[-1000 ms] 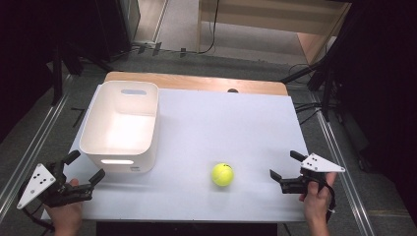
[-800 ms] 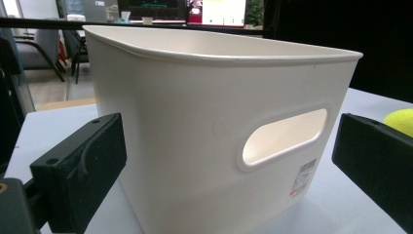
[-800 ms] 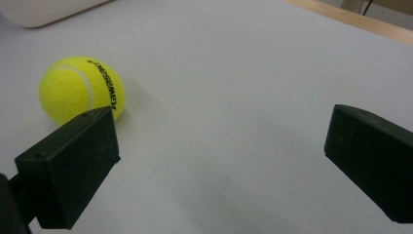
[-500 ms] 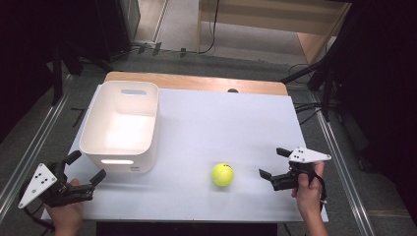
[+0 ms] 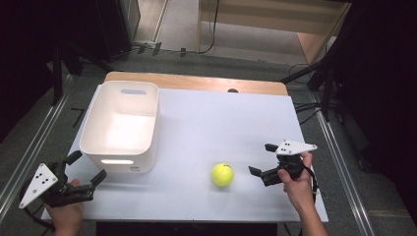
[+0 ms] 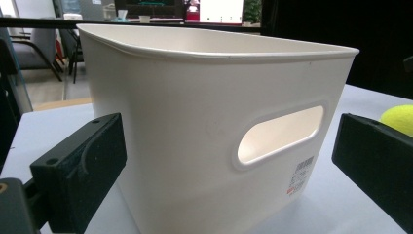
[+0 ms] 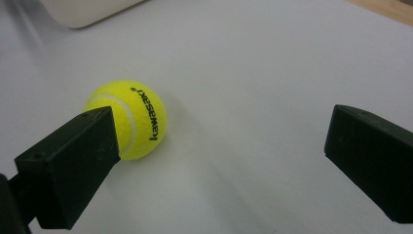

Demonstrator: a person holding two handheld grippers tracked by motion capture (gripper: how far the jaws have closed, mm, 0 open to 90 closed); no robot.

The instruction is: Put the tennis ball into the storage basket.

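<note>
One tennis ball, yellow, is seen on the white tabletop, near its front edge and right of centre; the word "kawasaki" is printed on it in black, as read in the right gripper view. One white bin is set at the left of the tabletop, with a slot handle in its near wall and a small barcode label low on that wall, whose print is too small to be read.

Two grippers are counted. The right gripper is held just right of the ball, its jaws spread wide and nothing between them; in its own view the ball is partly covered by the left jaw. Compared with half a second ago, this gripper has been brought closer to the ball, while ball and bin have stayed where they were. The left gripper is held at the near left corner, just in front of the bin, jaws likewise apart and empty, its place little changed.
</note>
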